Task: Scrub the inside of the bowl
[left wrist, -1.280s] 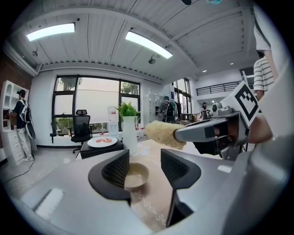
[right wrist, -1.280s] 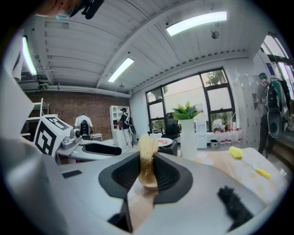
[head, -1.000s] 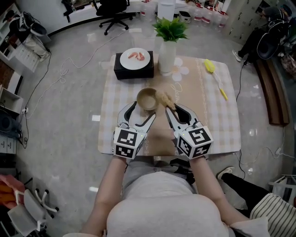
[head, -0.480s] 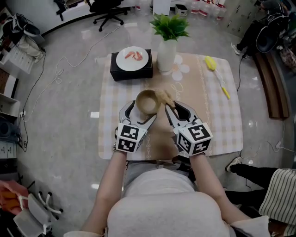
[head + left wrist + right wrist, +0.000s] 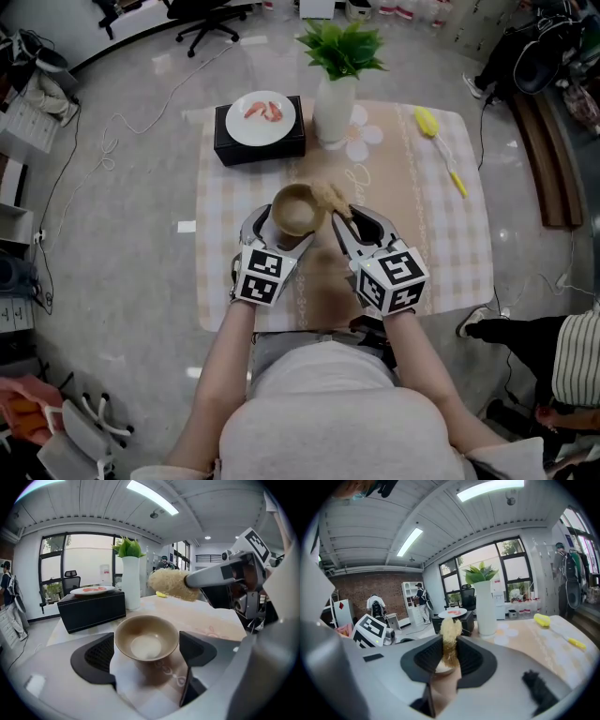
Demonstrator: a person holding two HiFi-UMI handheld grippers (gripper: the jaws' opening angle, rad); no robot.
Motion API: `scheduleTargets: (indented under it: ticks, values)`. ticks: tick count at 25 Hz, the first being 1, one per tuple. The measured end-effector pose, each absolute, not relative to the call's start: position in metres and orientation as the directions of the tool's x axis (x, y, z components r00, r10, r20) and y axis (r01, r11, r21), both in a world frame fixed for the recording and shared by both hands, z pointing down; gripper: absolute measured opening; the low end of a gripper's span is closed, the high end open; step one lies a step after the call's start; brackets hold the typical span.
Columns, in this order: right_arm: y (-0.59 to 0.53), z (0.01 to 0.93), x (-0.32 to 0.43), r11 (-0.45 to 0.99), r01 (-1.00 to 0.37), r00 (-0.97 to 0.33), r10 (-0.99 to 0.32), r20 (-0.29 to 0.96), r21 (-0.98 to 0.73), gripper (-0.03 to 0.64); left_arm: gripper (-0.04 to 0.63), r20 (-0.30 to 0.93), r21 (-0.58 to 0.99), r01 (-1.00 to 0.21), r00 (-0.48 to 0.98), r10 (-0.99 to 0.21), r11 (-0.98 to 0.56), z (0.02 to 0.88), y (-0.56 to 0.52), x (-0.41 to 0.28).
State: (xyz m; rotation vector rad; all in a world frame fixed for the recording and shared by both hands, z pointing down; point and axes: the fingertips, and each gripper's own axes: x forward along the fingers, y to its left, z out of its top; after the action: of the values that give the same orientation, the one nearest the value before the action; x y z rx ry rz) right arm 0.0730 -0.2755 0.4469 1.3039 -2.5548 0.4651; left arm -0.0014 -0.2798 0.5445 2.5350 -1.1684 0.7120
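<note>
A tan bowl (image 5: 296, 208) (image 5: 146, 637) stands upright on the checked cloth (image 5: 422, 244). My left gripper (image 5: 279, 231) (image 5: 146, 654) reaches round its near side. The jaws have just been opening and stand wide, one at each side of the bowl, with no pad seen pressing on it. My right gripper (image 5: 340, 218) (image 5: 449, 654) is shut on a tan fibrous scrubber (image 5: 330, 197) (image 5: 450, 637). In the left gripper view the scrubber (image 5: 168, 584) hangs above and just right of the bowl's rim, outside it.
At the table's far side a black box (image 5: 260, 141) carries a white plate (image 5: 261, 117) of pink food, beside a white vase (image 5: 336, 108) with a green plant. A yellow brush (image 5: 436, 141) lies far right. Cables and chairs are on the floor.
My left gripper has moved forward and down, so the bowl now sits between its wider-spread jaws. The right gripper, still shut on the scrubber, has edged towards the bowl.
</note>
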Motion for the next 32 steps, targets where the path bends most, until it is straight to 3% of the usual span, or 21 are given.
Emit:
scheduleTargets:
  ticks: [9,21,32]
  values:
    - [-0.285,0.456,0.062,0.598,-0.786,-0.606,-0.699,0.379,-0.154,0.086,0.443,0.544,0.019,-0.754,0.559,-0.626,-0.656,0.555,-0.281,-0.001]
    - [-0.308,0.476,-0.005,0.807,-0.551,-0.775,-0.399,0.491,-0.214,0.086,0.439,0.564,0.026,-0.751,0.556,-0.61,-0.66,0.556,-0.279,-0.002]
    - [-0.319,0.506,-0.027,0.86,-0.461,-0.741,-0.237,0.629,-0.219,0.086,0.439,0.568,0.034,-0.745,0.563,-0.6,-0.666,0.556,-0.278,-0.002]
